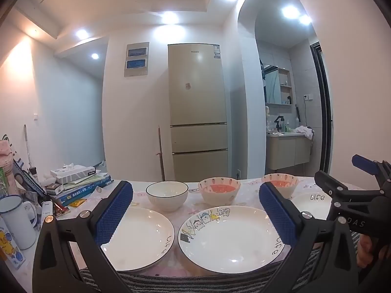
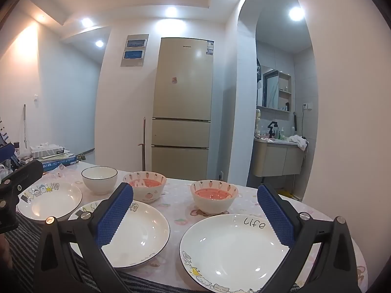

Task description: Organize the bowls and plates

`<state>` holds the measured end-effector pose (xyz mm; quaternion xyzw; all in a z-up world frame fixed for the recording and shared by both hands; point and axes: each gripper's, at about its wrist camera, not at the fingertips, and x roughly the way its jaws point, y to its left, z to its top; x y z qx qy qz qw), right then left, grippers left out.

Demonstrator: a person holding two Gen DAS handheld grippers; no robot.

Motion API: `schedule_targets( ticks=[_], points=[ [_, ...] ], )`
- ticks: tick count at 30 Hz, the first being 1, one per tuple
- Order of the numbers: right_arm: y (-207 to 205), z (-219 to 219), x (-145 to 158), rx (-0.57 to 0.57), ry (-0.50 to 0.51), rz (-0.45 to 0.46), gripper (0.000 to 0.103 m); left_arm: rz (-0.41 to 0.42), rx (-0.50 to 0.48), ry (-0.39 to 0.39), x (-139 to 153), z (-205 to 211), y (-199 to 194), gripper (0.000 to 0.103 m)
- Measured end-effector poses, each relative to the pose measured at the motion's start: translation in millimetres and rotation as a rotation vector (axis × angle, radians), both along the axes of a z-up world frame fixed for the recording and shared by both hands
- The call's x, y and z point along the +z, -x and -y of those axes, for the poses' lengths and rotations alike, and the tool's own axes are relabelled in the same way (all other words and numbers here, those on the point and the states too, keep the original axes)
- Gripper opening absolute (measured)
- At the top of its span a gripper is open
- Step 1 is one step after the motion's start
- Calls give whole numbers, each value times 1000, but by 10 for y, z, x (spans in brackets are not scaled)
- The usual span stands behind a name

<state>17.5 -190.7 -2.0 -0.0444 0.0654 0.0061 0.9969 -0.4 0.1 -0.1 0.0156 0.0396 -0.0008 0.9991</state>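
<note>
Blue ribbed pads line both tongs, and each pair stands wide apart, gripping nothing. The left gripper (image 1: pixel 195 210) hovers over the near edge of the table (image 2: pixel 176 205), its fingers framing 2 white plates: the left plate (image 1: pixel 144 236) marked "life" and the middle plate (image 1: pixel 229 236) with cartoon animals on its rim. The right gripper (image 2: pixel 195 212) hangs further right, above the middle plate and the right plate (image 2: pixel 234 251), which lies nearest the table's right end. Behind the plates runs a row of 3 bowls: a white bowl with a dark rim (image 1: pixel 167 195), then 2 strawberry-patterned bowls with red insides (image 1: pixel 219 190) (image 2: pixel 214 195), all upright and apart. A stack of books (image 1: pixel 83 185) and an enamel mug (image 1: pixel 17 219) sit at the table's left end. A beige refrigerator (image 1: pixel 198 112) stands against the far wall.
</note>
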Motion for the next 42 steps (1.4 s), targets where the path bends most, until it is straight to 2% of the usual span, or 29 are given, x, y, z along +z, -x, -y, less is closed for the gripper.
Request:
schedule_targets(
  ticks=[14, 42],
  points=[
    [20, 3, 11, -1, -1, 4, 103, -21, -1, 1, 1, 36, -8, 103],
    [36, 3, 21, -2, -1, 15, 103, -3, 5, 2, -13, -39, 2, 103]
  ],
)
